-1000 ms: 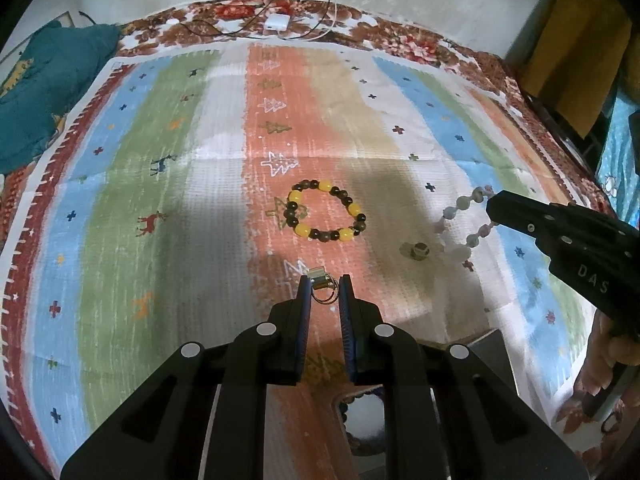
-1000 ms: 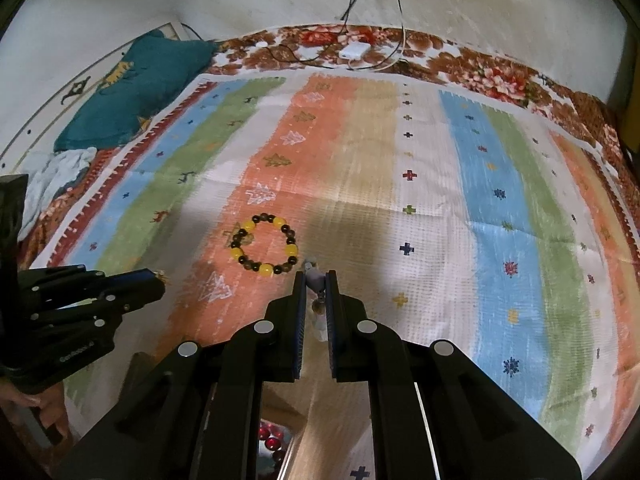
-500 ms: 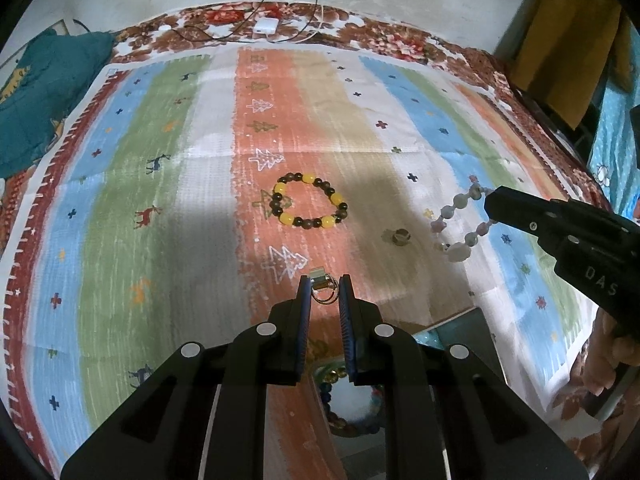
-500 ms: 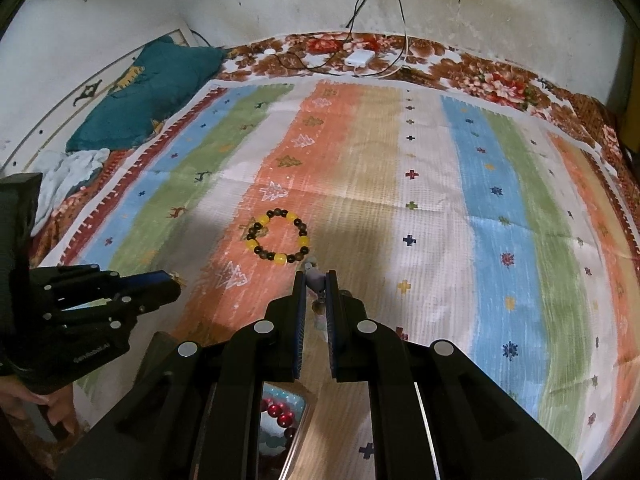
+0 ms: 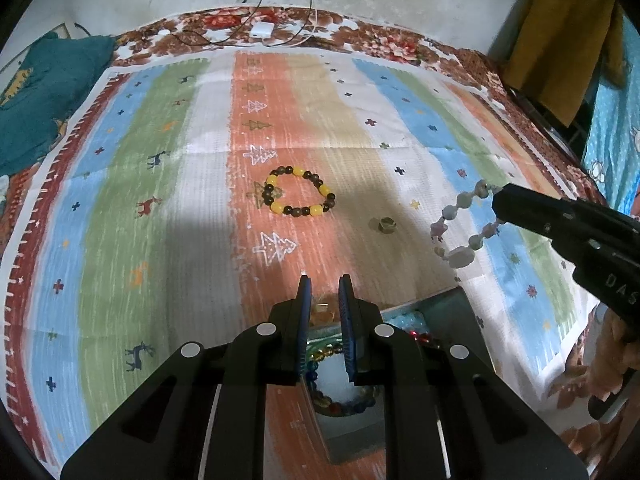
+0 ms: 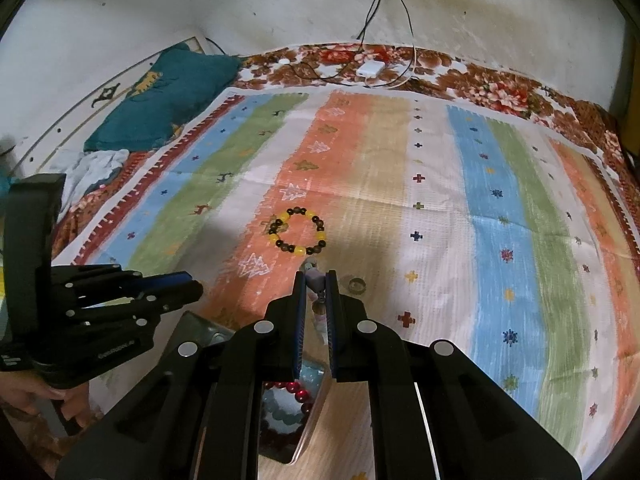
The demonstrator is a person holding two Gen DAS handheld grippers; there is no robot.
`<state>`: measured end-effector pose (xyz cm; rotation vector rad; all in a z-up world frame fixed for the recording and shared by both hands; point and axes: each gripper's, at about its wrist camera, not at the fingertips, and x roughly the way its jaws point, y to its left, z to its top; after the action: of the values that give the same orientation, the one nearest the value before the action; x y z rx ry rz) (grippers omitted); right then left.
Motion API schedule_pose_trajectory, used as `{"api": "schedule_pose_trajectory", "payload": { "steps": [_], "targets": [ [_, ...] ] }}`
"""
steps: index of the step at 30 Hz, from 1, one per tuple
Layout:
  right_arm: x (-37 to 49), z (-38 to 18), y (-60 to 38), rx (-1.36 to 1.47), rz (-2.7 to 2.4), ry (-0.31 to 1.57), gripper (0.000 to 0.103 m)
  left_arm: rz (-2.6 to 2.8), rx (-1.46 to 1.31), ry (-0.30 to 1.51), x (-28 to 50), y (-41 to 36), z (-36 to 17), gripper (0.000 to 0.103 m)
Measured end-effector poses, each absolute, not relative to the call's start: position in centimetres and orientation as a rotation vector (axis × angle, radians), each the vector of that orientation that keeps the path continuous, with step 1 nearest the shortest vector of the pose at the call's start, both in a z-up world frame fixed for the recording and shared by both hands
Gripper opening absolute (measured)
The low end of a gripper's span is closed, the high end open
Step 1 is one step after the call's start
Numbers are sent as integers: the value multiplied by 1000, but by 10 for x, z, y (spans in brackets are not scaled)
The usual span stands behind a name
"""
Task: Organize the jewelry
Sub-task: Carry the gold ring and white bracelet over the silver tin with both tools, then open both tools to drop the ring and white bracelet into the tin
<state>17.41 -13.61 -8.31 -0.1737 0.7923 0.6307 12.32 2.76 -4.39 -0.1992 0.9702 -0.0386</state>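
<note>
Holding a pale bead bracelet (image 5: 460,256) in my right gripper (image 6: 315,277), I report the jaws clamped on one bead only; the rest of the loop hangs free. My left gripper (image 5: 324,290) stands at a narrow gap. An amber-gold speck shows low in that gap, but I cannot tell whether it is pinched or lies in the box (image 5: 452,304) beneath.

Risks noted:
- A one-bead grip may let the loop swing, catch the box wall, or slip out and land outside on release.
- Both grippers sit close over the same box; a careless move could make them collide or tip it.
- A small ring (image 5: 386,224) at 1 o'clock of my left fingertips could be knocked across the cloth.

A yellow-and-dark bracelet (image 5: 298,192) lies at 12 o'clock, not yet sorted. Bead strings already rest in the box.

The surface is a soft striped cloth (image 5: 160,240) with creases, laid over a floral sheet (image 5: 380,40), so small pieces may snag or hide. A teal pillow (image 5: 44,92) is at 10 o'clock, and a white charger (image 5: 262,30) with cables is at 12 by a stained wall.
</note>
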Motion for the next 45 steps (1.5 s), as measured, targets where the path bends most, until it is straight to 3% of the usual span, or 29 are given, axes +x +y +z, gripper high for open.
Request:
{"api": "schedule_pose_trajectory", "payload": {
  "steps": [36, 37, 39, 40, 41, 42, 45],
  "targets": [
    [112, -88, -135, -203, 762, 814, 10, -66, -212, 978, 90, 6, -46, 14],
    [112, -91, -134, -207, 772, 830, 10, -68, -216, 984, 90, 6, -46, 14],
    [113, -97, -129, -233, 766, 852, 11, -71, -222, 998, 91, 7, -49, 25],
    [113, -98, -129, -244, 754, 851, 19, -67, -222, 999, 92, 7, -49, 36],
    [113, -98, -129, -251, 743, 847, 29, -59, -221, 996, 92, 8, -49, 37],
    [113, -97, -130, -253, 731, 839, 44, -51, -227, 996, 92, 10, -49, 38],
    [117, -94, -136, -245, 695, 826, 47, -37, -245, 990, 91, 15, -47, 44]
  ]
}}
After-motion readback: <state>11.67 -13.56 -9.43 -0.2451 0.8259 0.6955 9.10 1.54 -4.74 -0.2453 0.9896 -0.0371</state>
